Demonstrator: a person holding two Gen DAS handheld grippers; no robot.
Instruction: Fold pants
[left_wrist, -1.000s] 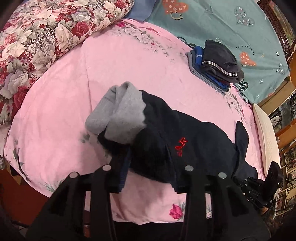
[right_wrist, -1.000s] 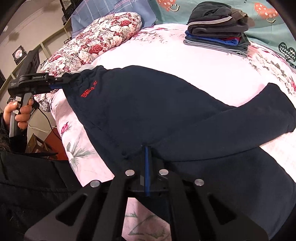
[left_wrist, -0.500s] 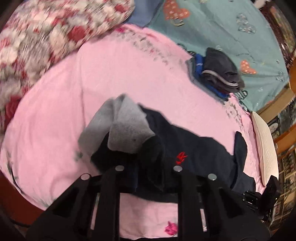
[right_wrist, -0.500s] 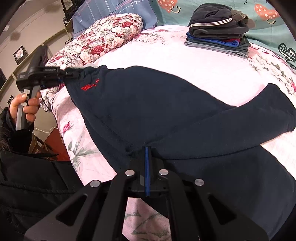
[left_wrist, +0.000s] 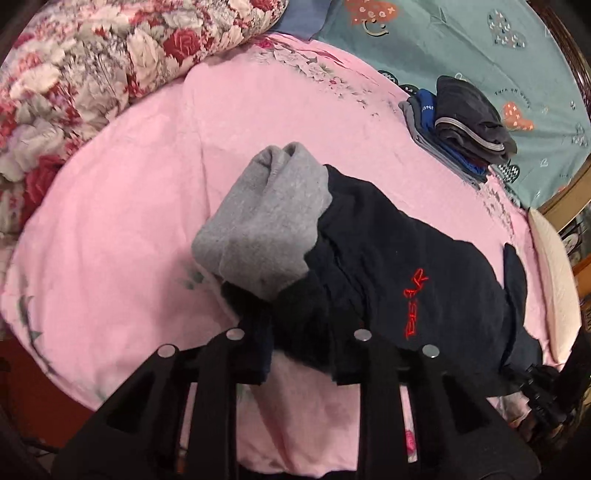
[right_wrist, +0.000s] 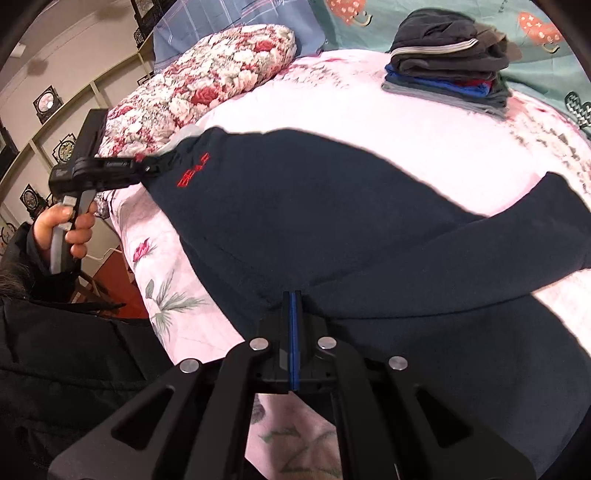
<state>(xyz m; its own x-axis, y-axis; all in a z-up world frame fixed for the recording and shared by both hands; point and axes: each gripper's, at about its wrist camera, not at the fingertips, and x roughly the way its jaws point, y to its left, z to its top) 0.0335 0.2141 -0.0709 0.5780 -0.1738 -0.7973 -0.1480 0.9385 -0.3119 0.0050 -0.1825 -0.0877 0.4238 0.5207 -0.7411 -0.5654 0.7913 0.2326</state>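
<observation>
Pink floral bedding covers the bed (left_wrist: 147, 206), with a rose-patterned quilt (left_wrist: 92, 55) toward its head and a stack of folded clothes (right_wrist: 447, 70) near the far edge. Dark navy pants (right_wrist: 332, 221) with red lettering lie spread across the bed, reaching its near edge, their grey lining (left_wrist: 269, 229) turned out at the waistband. The left gripper (left_wrist: 299, 343) has bunched waistband cloth between its jaws, which are opening. The right gripper (right_wrist: 291, 314) is clenched on a pinch of the pants near the bed's near edge.
</observation>
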